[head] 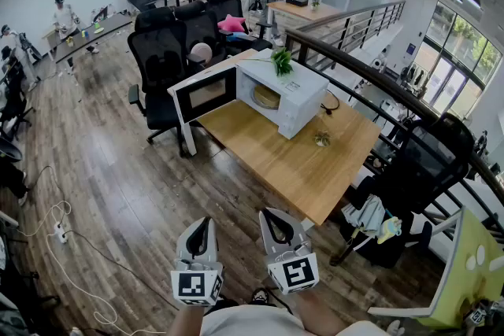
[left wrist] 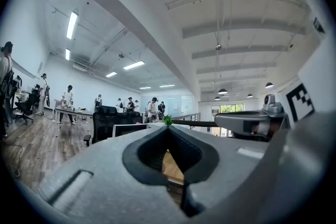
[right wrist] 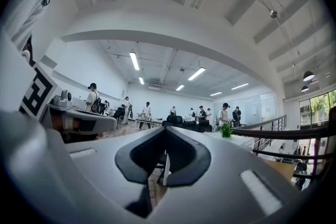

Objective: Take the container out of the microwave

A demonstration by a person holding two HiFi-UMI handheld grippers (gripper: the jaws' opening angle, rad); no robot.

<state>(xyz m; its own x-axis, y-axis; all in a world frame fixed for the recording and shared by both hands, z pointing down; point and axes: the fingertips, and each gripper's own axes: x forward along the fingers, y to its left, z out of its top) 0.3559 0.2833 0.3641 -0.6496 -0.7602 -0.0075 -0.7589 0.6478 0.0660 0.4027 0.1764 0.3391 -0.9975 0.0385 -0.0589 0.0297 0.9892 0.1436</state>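
The white microwave (head: 293, 97) stands on the wooden table (head: 299, 169) with its door (head: 206, 94) swung open to the left. Inside it sits a round tan container (head: 266, 96). Both grippers hang low in the head view, well short of the table's near corner. My left gripper (head: 205, 221) is shut with nothing in it, and so is my right gripper (head: 267, 213). In the left gripper view the shut left gripper (left wrist: 168, 129) points toward the distant microwave door (left wrist: 129, 129). The right gripper (right wrist: 165, 129) is likewise shut and holds nothing.
A green plant (head: 281, 60) sits on top of the microwave and a small plant (head: 322, 138) on the table. Black office chairs (head: 161, 63) stand behind the door. A dark railing (head: 370, 76) runs along the right. A power strip with cable (head: 59, 230) lies on the floor.
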